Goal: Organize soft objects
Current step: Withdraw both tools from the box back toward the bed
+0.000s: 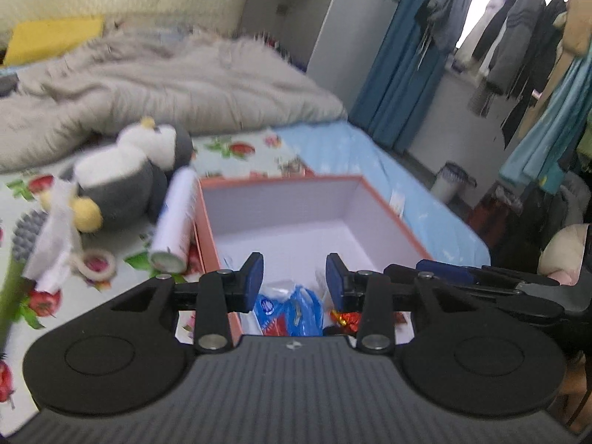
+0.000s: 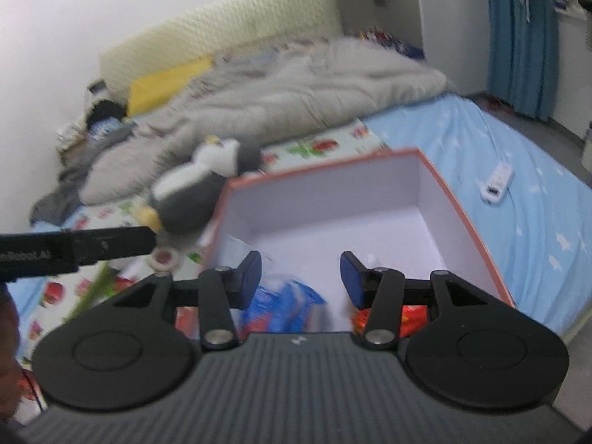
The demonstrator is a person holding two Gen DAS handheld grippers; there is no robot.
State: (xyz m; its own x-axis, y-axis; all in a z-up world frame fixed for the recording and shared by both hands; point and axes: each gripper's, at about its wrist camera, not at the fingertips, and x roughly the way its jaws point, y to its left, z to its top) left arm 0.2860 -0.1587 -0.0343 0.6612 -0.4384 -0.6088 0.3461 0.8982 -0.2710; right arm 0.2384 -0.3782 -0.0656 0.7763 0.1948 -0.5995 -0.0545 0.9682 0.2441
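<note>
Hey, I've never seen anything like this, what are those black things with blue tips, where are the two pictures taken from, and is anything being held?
They are hand-held claws, one in each of a person's hands, each with a camera looking along its fingers. One picture is from the left claw, the other from the right claw. Both are open and hold nothing. Below them, on a bed, stands an open box with a blue packet inside. Beside the box lie a plush penguin and a white roll.

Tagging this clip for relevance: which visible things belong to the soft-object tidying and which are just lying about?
Job: plush penguin; open box; blue packet inside it.
Lying about: white roll; tape ring; grey blanket; yellow cushion; hanging clothes.
</note>
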